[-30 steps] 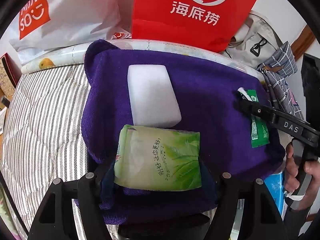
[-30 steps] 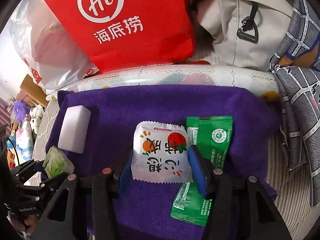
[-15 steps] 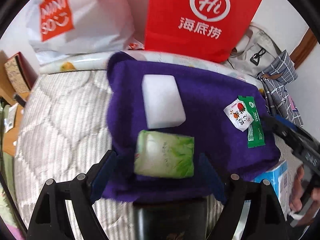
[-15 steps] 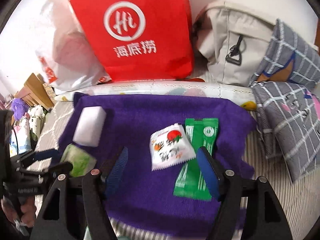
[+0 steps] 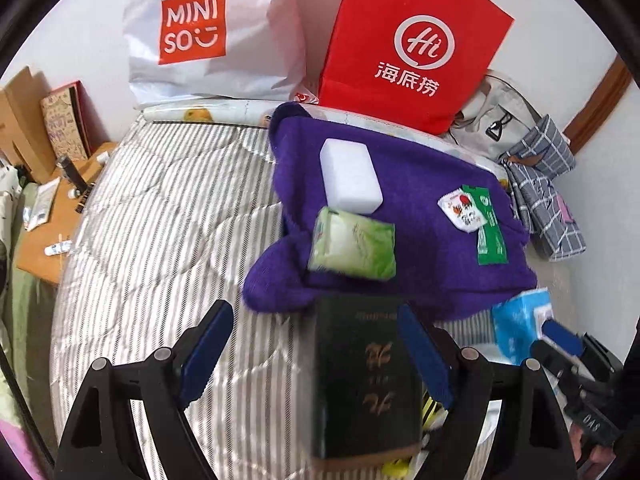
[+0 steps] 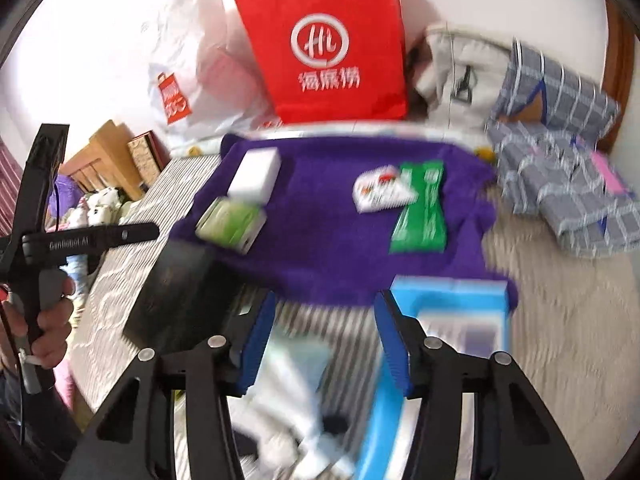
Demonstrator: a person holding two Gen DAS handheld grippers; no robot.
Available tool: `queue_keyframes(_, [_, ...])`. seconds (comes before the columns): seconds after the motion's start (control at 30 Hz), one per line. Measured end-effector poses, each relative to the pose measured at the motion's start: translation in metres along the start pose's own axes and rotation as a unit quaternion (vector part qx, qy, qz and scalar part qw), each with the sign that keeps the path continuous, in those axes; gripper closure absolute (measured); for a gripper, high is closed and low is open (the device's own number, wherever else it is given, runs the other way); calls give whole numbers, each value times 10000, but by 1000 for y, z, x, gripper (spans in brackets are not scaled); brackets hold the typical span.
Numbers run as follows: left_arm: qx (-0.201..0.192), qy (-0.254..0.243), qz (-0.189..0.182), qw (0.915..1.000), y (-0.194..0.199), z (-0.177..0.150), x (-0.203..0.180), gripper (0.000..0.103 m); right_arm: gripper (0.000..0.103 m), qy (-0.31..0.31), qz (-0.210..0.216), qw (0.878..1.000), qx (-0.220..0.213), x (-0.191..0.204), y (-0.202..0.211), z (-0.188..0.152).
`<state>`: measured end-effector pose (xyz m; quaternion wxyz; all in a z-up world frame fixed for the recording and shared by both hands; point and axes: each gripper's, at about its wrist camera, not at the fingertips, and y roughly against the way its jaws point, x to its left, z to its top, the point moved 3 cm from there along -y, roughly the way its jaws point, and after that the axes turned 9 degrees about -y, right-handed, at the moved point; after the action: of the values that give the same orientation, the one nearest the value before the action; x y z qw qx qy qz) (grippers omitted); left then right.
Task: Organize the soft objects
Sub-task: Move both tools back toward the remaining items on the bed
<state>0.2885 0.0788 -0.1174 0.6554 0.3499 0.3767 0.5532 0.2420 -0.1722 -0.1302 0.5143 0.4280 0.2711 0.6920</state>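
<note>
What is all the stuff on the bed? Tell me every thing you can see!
purple towel: one, purple, spread on the striped bed
white block: one, white, on the towel's far part
green tissue pack: one, green, on the towel, just nearer than the block
white snack packet: one, white with red, on the towel, overlapping the green sachet
green sachet: one, green, on the towel
dark book: one, dark, on the bed nearer than the towel
blue box: one, blue, by the towel's near edge
red bag: one, red, standing behind the towel
white bag: one, white, beside the red bag
checked cloth: one, grey, right of the towel
left gripper: open, empty
right gripper: open, empty
</note>
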Motion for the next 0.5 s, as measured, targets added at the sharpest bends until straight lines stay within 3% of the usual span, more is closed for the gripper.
queue_keyframes(0.17, [-77, -75, -64, 9999, 12, -14, -1, 19, 52, -40, 45, 9998, 210, 10, -7, -26])
queue_keyframes(0.37, [-49, -216, -25, 9998, 20, -32, -3, 19, 47, -95, -235, 9983, 525, 13, -38, -34])
queue_keyframes(0.43, [-57, -236, 34, 9997, 24, -37, -2, 19, 60, -123, -235, 9983, 512, 13, -42, -35])
queue_keyframes(0.47, [-61, -250, 48, 9997, 25, -38, -2, 19, 84, -145, -189, 9984, 517, 14, -41, -36])
queue_keyframes(0.5, [-67, -264, 59, 9996, 27, -41, -1, 19, 92, -191, -146, 9983, 537, 13, -40, -35])
